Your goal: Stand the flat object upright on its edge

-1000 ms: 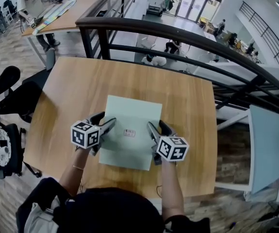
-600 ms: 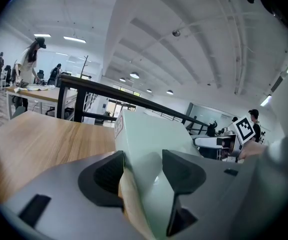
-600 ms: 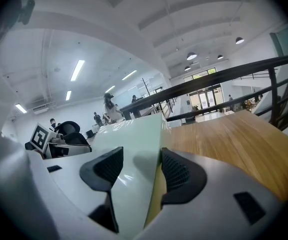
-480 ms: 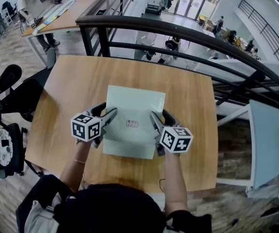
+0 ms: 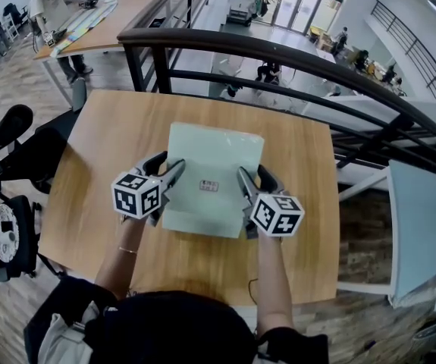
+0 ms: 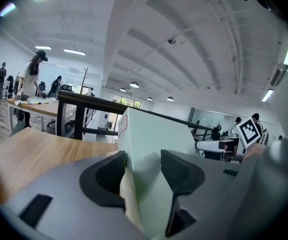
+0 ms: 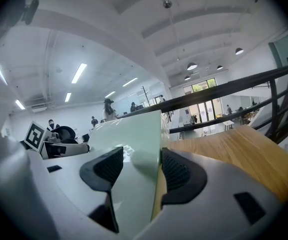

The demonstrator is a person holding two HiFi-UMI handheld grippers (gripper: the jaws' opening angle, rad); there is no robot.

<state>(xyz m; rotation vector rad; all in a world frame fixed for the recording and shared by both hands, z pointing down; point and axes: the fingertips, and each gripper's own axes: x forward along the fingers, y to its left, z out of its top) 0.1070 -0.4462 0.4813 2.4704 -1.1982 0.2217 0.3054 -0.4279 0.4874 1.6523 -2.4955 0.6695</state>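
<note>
A flat pale green box (image 5: pixel 214 158) with a small label (image 5: pixel 208 186) on its top face hangs tilted above the wooden table (image 5: pixel 104 150), held from both sides. My left gripper (image 5: pixel 164 170) clamps its left edge; its jaws have just been closing, with the box between the pads. My right gripper (image 5: pixel 254 177) clamps the right edge. In the left gripper view the box (image 6: pixel 154 136) runs ahead between the pads of the left gripper (image 6: pixel 142 170), label side on the left. The right gripper view has the box (image 7: pixel 128 134) pinched in the right gripper (image 7: pixel 141 170).
A black railing (image 5: pixel 278 51) runs along the table's far edge, with a drop to a lower floor behind it. Black office chairs (image 5: pixel 5 135) stand to the left. A grey panel (image 5: pixel 418 226) lies to the right. Another desk with a person stands far left.
Both grippers have risen and moved away from me with the box. The box has come off the table and its far edge has tipped up.
</note>
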